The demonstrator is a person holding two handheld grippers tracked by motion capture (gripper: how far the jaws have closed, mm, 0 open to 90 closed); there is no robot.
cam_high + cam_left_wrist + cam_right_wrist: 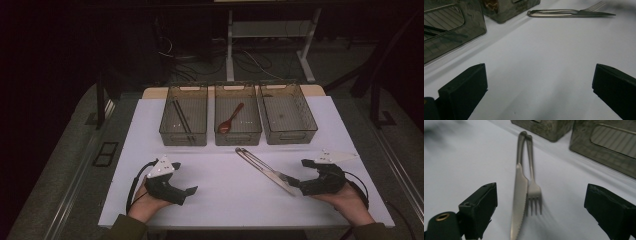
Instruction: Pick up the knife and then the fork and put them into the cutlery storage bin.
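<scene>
A steel knife (520,192) and fork (534,190) lie side by side on the white table, tips toward me. My right gripper (541,207) stands open around their tip ends, and its pads touch neither. From above, the knife (267,174) and fork (252,159) run diagonally up to the right gripper (301,173), held in a hand at the lower right. My left gripper (184,177) rests open at the lower left with only bare table between its jaws (539,85). From there, the knife (596,14) and fork (596,5) lie far off.
Three smoky plastic bins stand in a row at the back of the table. The left bin (183,141) holds dark chopsticks (181,119), the middle bin (238,140) a red-brown spoon (230,120), and the third bin (291,137) stands at the right. Beyond the table lie floor cables and desk legs.
</scene>
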